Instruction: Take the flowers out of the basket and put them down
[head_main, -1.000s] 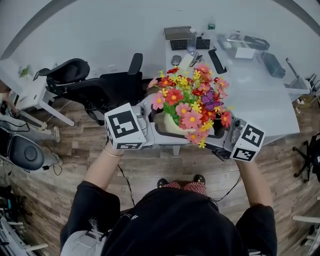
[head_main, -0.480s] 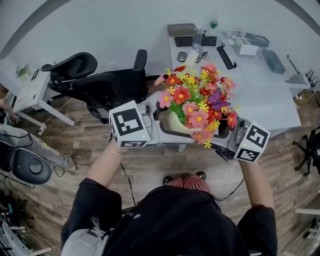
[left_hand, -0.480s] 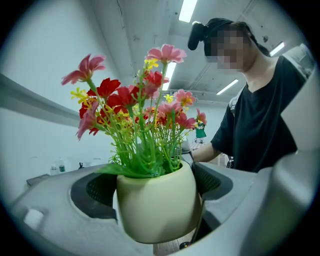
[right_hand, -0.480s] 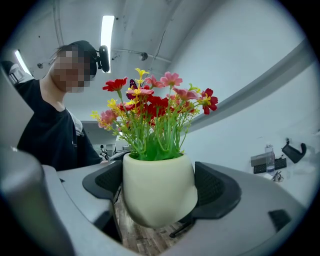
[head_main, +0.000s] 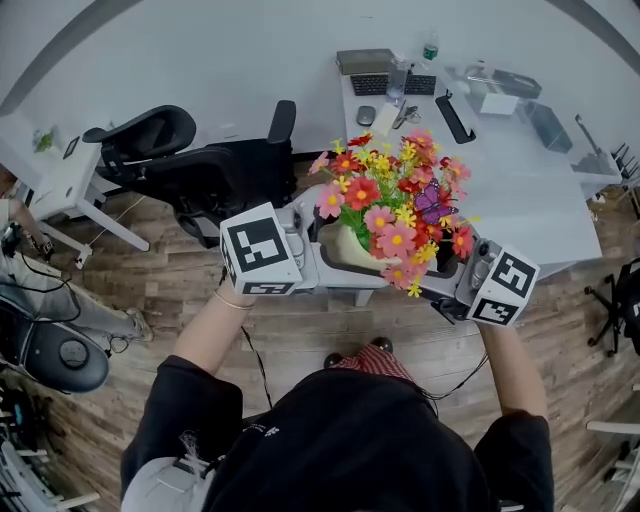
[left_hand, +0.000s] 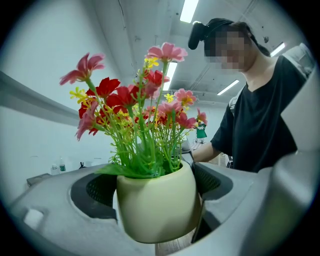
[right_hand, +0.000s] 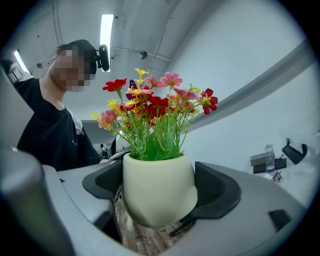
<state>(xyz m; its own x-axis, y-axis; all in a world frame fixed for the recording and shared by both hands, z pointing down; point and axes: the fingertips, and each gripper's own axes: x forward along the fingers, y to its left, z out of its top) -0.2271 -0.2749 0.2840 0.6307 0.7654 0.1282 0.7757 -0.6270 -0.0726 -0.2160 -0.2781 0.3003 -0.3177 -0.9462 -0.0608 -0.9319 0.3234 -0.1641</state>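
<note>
A bunch of pink, red and yellow flowers (head_main: 390, 205) stands upright in a cream pot (head_main: 345, 250), held in the air above the wooden floor. No basket shows in any view. My left gripper (head_main: 318, 245) clamps the pot from the left and my right gripper (head_main: 445, 262) clamps it from the right. In the left gripper view the pot (left_hand: 157, 205) fills the gap between the dark pads (left_hand: 95, 192). In the right gripper view the pot (right_hand: 157, 190) sits the same way between the pads (right_hand: 217, 187). The pot's base is hidden in the head view.
A white table (head_main: 520, 215) lies just beyond the flowers, with a keyboard (head_main: 385, 83), a bottle (head_main: 397, 78) and boxes at its far end. Black office chairs (head_main: 215, 165) stand at the left. Another white desk (head_main: 60, 185) is at the far left.
The pot and both grippers have shifted slightly right and toward the table since one second ago. The hold on the pot is unchanged.
</note>
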